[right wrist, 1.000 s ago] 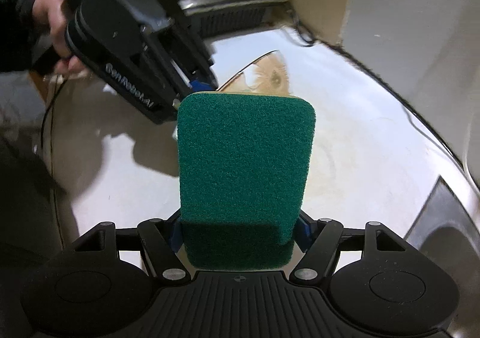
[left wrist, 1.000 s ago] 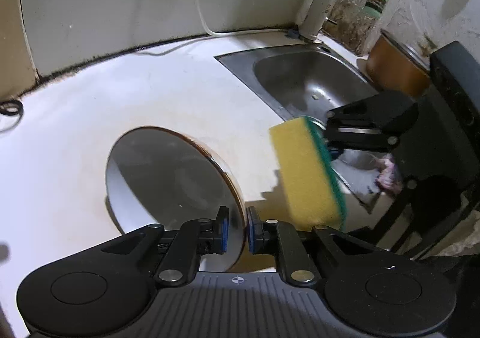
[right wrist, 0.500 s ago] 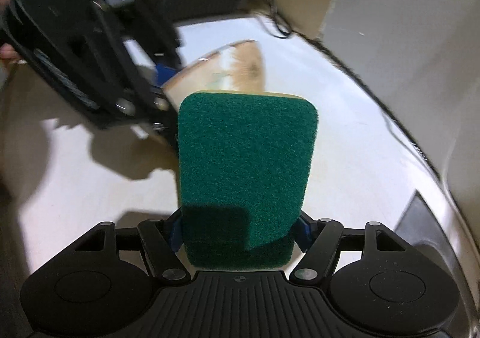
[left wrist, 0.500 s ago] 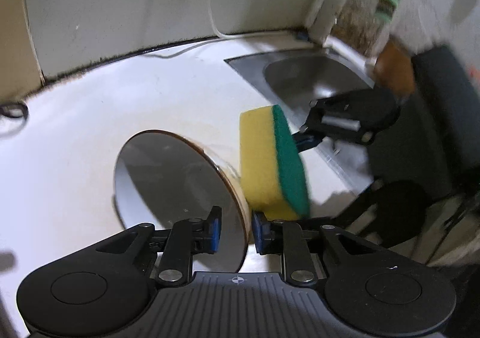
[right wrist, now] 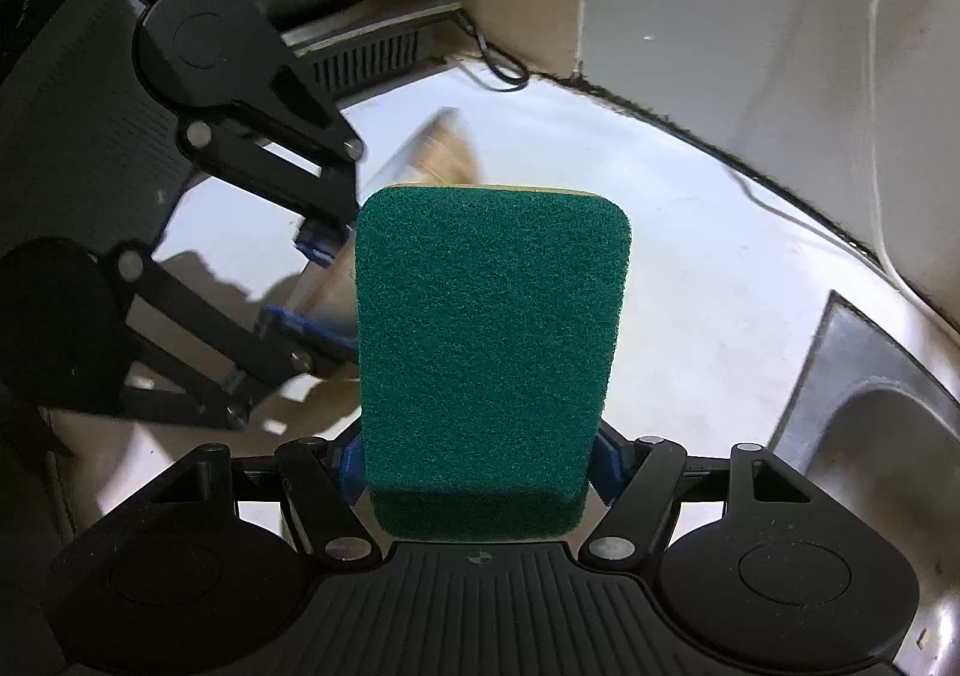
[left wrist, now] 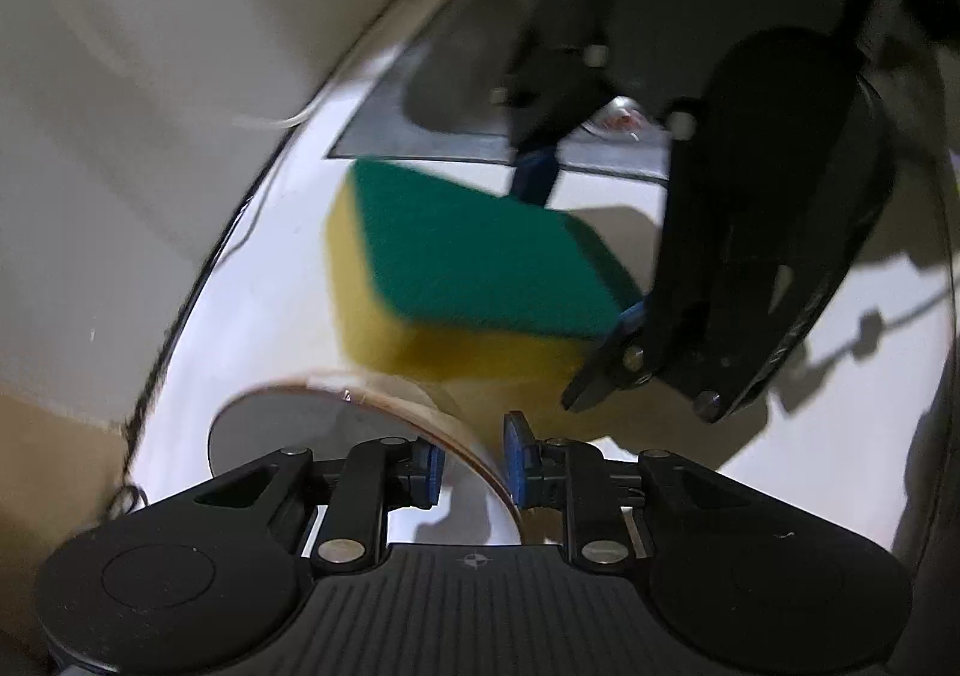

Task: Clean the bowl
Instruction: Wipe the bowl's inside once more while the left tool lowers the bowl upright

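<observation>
The bowl (left wrist: 384, 424) stands on edge on the countertop (left wrist: 288, 256), its rim between the left gripper's (left wrist: 474, 460) pads. The sponge (left wrist: 474, 280), in the right gripper (right wrist: 480, 460), sits just behind the bowl. The sink (left wrist: 444, 99) lies farther behind the bowl.

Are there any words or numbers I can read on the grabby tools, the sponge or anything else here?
No words or numbers can be read in either view.
Left tool: only a small round crosshair mark moulded on its body, no letters.
Right tool: the same small crosshair mark, no letters.
Sponge: plain green and yellow, no print.
Bowl: no label visible.
Sink: no marking visible.
</observation>
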Tool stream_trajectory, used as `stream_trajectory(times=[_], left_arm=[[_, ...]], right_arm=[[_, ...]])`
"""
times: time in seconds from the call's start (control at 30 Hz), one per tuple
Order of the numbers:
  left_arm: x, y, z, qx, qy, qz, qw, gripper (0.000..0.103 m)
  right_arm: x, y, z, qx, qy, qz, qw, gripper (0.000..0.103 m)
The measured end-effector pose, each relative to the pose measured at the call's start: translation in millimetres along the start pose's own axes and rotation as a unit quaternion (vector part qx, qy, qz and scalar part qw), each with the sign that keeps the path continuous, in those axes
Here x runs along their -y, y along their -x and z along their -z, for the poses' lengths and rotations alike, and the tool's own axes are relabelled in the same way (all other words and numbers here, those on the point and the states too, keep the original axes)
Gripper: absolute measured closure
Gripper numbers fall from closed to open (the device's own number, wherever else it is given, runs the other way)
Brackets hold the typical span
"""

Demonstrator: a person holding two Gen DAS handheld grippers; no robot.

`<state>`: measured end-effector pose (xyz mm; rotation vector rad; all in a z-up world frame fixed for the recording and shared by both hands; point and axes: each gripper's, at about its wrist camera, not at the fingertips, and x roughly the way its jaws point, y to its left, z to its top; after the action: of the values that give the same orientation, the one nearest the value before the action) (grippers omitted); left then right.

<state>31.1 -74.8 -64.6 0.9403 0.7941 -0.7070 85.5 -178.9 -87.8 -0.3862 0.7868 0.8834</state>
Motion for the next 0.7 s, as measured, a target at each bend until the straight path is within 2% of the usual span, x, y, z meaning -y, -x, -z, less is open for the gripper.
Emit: stream_trajectory(times=[0.1, 0.33, 0.5, 0.7], left_arm=[[-1.4, 0.8, -4.1, 0.005, -0.010, -0.011, 0.9999, 0.081], [-5.8, -4.8, -2.3, 0.008, 0.009, 0.013, 0.9998, 0.081], [-21.7, -4.0, 8.4, 0.020, 0.079, 0.029, 0.9962, 0.080], [-42.1, 5.1, 32.1, 0.053, 0.187, 0.058, 0.9791, 0.075]], right_arm=[[-1.8, -5.4, -2.3, -0.007, 0.012, -0.006, 1.000, 0.034], [-7.4, -9.4, -0.5, -0.018, 0.033, -0.016, 0.999, 0.034], [-10.6, 0.2, 1.0, -0.012, 0.035, -0.005, 0.999, 0.034], [-11.3, 26.1, -21.0, -0.001, 0.057, 0.023, 0.998, 0.034]])
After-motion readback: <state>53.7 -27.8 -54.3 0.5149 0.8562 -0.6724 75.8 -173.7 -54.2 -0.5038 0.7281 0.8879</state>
